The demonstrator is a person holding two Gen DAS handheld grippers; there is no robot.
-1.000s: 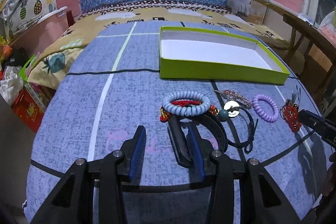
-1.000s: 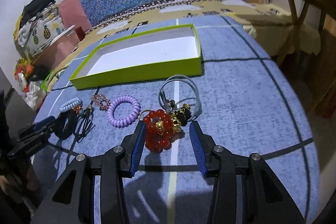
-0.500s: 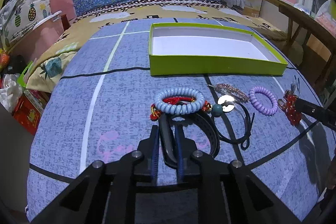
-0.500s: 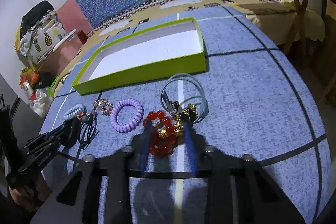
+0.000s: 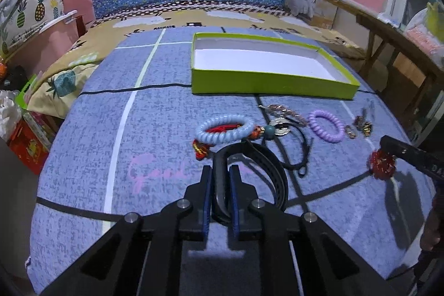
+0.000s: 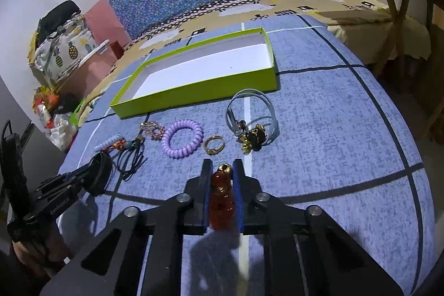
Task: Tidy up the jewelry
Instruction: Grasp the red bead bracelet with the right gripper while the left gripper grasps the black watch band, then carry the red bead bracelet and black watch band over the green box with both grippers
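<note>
My left tongs (image 5: pixel 220 185) are closing on the stiff, light black band (image 5: pixel 251 165) and my right tongs (image 6: pixel 222 185) on the slick red bead bracelet (image 6: pixel 221 199), squeezed mid-bunch, both just short of the empty green box (image 6: pixel 194 89).

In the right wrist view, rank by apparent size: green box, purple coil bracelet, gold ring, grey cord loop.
1. green box, by far the largest.
2. grey cord loop.
3. purple coil bracelet, only slightly smaller than the loop.
4. gold ring, smallest.
</note>
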